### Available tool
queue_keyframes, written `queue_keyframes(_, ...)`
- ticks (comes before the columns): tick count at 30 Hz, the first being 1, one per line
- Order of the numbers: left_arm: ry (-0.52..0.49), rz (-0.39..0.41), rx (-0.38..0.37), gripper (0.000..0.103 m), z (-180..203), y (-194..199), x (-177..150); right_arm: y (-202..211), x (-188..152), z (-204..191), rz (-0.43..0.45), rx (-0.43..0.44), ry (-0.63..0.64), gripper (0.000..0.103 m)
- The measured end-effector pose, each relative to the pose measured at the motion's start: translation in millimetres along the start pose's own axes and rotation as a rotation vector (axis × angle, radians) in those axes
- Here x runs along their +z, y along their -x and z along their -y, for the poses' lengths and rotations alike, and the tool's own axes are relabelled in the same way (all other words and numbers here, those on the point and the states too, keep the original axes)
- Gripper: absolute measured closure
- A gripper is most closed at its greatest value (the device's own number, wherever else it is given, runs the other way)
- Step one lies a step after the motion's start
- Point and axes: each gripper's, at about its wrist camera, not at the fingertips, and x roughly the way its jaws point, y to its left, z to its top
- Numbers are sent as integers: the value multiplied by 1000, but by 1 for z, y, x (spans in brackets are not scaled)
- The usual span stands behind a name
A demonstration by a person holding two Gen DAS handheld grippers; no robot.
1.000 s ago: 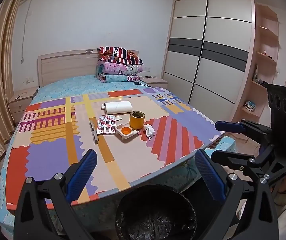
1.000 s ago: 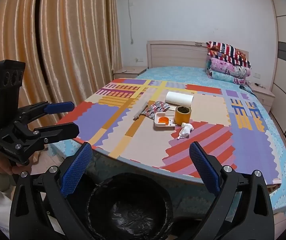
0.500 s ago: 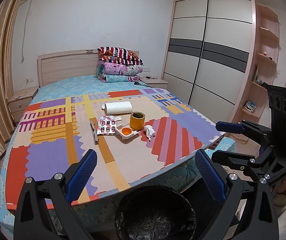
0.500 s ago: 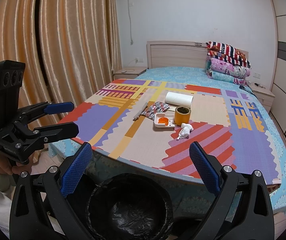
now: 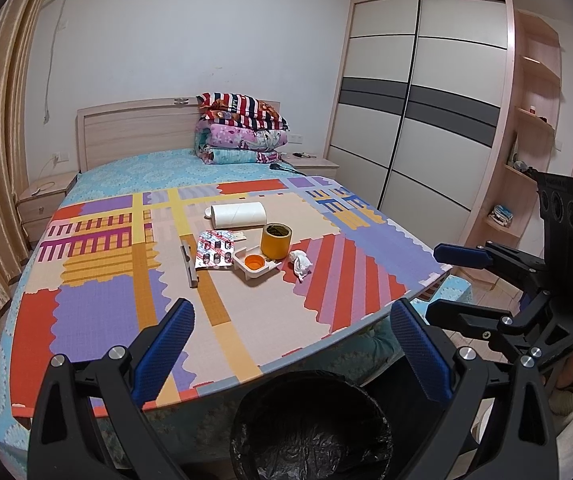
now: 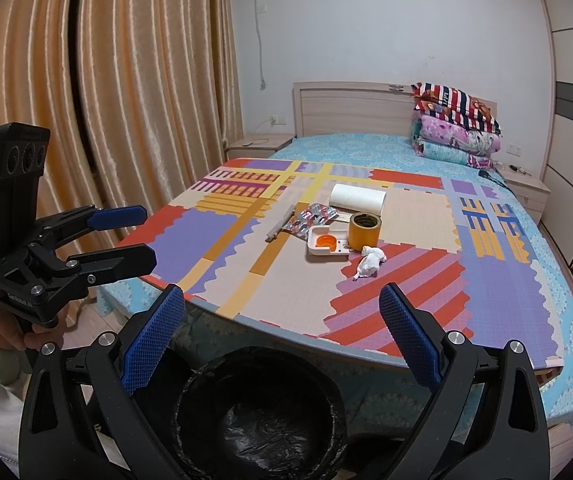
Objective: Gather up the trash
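On a colourful mat (image 5: 246,304) on the bed lie a crumpled white tissue (image 5: 300,264) (image 6: 370,262), a blister pack (image 5: 214,254) (image 6: 312,216), a white tray with an orange cap (image 5: 255,265) (image 6: 326,245), a tape roll (image 5: 276,241) (image 6: 364,231), a paper roll (image 5: 238,215) (image 6: 357,197) and a grey stick (image 5: 189,263) (image 6: 280,227). A bin with a black liner (image 5: 310,432) (image 6: 258,416) stands below the bed's near edge. My left gripper (image 5: 292,354) is open and empty above the bin. My right gripper (image 6: 280,336) is open and empty beside it.
Folded quilts (image 5: 242,130) are stacked at the headboard. A wardrobe (image 5: 414,112) and shelves stand to the right, curtains (image 6: 106,100) to the left. Nightstands (image 5: 42,200) flank the bed.
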Motion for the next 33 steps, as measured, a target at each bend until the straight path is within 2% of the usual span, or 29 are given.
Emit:
queue_keyframes(22, 13, -4, 2, 8, -2, -3, -3, 1, 3, 7, 0, -8, -17, 4)
queue_keyframes(33, 81, -72, 20, 8, -30, -33, -9, -20, 5, 17, -20, 2, -66, 4)
